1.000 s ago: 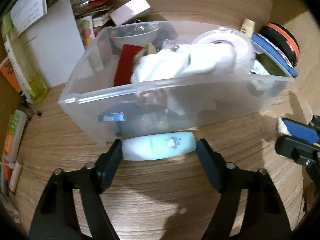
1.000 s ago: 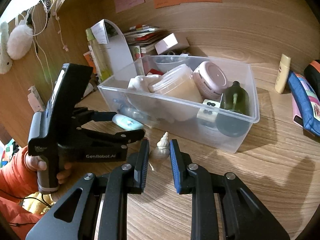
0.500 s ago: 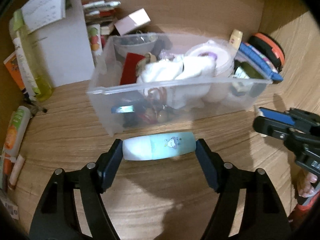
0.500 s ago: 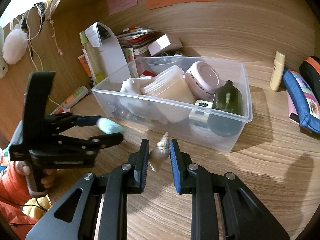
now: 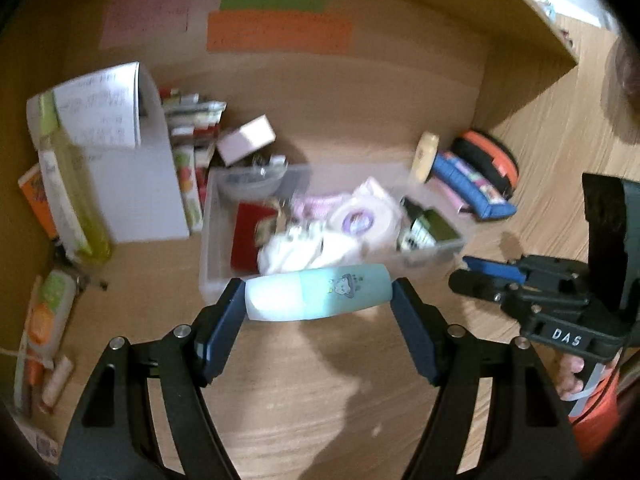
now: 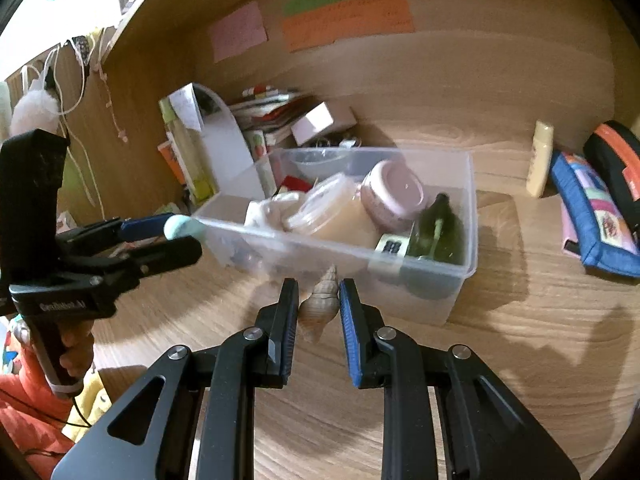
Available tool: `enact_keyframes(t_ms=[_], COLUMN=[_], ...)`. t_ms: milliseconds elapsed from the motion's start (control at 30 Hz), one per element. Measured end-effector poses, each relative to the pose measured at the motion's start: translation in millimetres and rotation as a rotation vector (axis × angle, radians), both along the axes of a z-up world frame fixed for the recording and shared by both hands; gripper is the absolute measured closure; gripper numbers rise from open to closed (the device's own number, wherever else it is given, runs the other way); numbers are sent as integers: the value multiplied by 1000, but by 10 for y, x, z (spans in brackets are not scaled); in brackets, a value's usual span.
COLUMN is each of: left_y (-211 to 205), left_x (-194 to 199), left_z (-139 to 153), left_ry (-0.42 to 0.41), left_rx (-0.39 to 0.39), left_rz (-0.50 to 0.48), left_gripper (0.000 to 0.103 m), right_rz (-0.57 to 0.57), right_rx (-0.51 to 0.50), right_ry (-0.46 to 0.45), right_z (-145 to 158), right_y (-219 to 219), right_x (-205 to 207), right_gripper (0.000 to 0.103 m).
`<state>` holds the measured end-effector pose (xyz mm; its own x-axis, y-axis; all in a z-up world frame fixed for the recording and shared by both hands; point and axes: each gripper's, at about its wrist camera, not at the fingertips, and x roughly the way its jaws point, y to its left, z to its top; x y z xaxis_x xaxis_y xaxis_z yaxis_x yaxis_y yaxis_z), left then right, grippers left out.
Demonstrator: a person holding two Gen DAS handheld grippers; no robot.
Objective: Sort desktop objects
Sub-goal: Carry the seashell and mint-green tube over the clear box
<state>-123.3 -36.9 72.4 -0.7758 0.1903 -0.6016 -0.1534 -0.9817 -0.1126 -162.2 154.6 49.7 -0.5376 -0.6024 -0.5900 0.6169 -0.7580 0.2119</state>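
**Both hand-held grippers loaded, held above the table near the clear bin**

The left wrist view shows the whole length of the pale blue tube (image 5: 318,292): it lies crosswise between the pads of the left hand-held gripper (image 5: 318,300), long axis running from 9 to 3 o'clock, white cap end at 9, a small cartoon print facing up. The jaws stand wide apart and bear on the tube's two ends. In the right wrist view only the tube's rounded tip (image 6: 180,227) shows, at 9 o'clock of the frame, level with the near rim of the bin.

The right wrist view alone shows the seashell (image 6: 318,304): one spiral shell, upright, spire toward 12 o'clock, pinched at its broad body by the right hand-held gripper (image 6: 319,300), whose jaws are closed down to a narrow gap. In the left view that gripper (image 5: 476,276) appears at 3 o'clock side-on, and the shell cannot be made out.

One clear plastic bin (image 6: 470,200) stands on the table (image 6: 520,340) at 12 o'clock of both grippers. Counted inside from the right view: two round tubs, one dark green bottle (image 6: 440,232), one white cloth (image 5: 304,248). At 2 o'clock lie one cream tube (image 6: 540,156) and two pouches, blue (image 6: 592,216) and black-and-orange (image 6: 618,152). Three paper notes hang on the back wall: pink, green, orange.
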Motion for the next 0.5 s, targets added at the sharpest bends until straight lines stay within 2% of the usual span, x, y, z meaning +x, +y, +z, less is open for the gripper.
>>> enact_keyframes(t_ms=[200,367,500], left_y=[-40,-136,-240], left_x=[-140,-294,-442], left_z=[94,28,-68], left_ry=[36,22,-1], left_rx=[31,48,61], left_rz=[-9,2,22], left_gripper=[30,30,30], right_rz=[-33,-54,-67], right_rx=[-1,14,26], right_ry=[48,68,47], right_z=[201,269,202], right_y=[21,-36,-129], right_x=[-70,-206,-374], right_gripper=[84,84,84])
